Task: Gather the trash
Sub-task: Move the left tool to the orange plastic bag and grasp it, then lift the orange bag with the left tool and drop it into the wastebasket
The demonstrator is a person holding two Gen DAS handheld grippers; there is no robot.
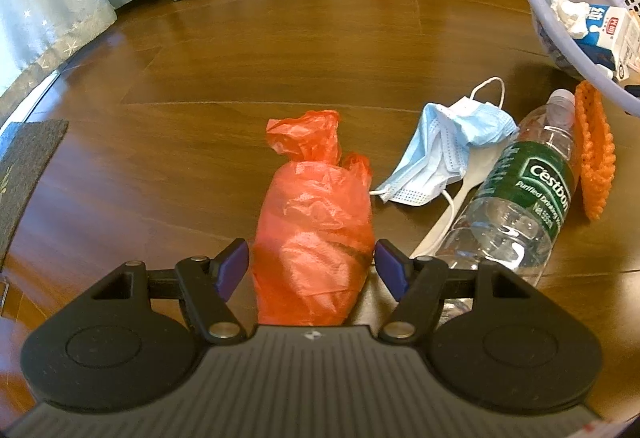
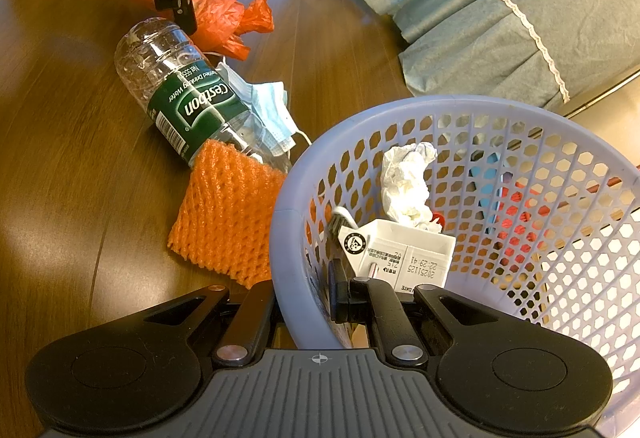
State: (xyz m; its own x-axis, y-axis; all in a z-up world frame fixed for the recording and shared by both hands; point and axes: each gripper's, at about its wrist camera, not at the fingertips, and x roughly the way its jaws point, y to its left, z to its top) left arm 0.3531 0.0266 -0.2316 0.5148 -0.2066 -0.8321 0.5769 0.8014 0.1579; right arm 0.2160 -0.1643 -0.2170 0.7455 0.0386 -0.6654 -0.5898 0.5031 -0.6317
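Left hand-held gripper (image 1: 312, 270) spread wide around the crumpled orange plastic bag (image 1: 314, 214), blue pads (image 1: 232, 270) flanking the bag's sides, right pad touching or nearly so, left pad with a thin gap; not clenched. Bag lying on the brown wood-grain floor (image 1: 200, 78). Just right of the bag: a crumpled light-blue surgical mask (image 1: 444, 154) over a white plastic spoon (image 1: 440, 222), then a clear plastic water bottle with green label (image 1: 520, 194) lying on its side, then a piece of orange foam fruit netting (image 1: 596, 154) beside the bottle's neck.

Right hand-held gripper (image 2: 308, 302) clamped on the rim of the lavender perforated plastic basket (image 2: 288, 238), one finger outside the wall, the other inside. Inside the basket: a white milk carton (image 2: 404, 254) and a wad of white tissue (image 2: 404, 182). Basket standing close against the netting. Grey-green curtain (image 2: 480, 10) hanging beyond.
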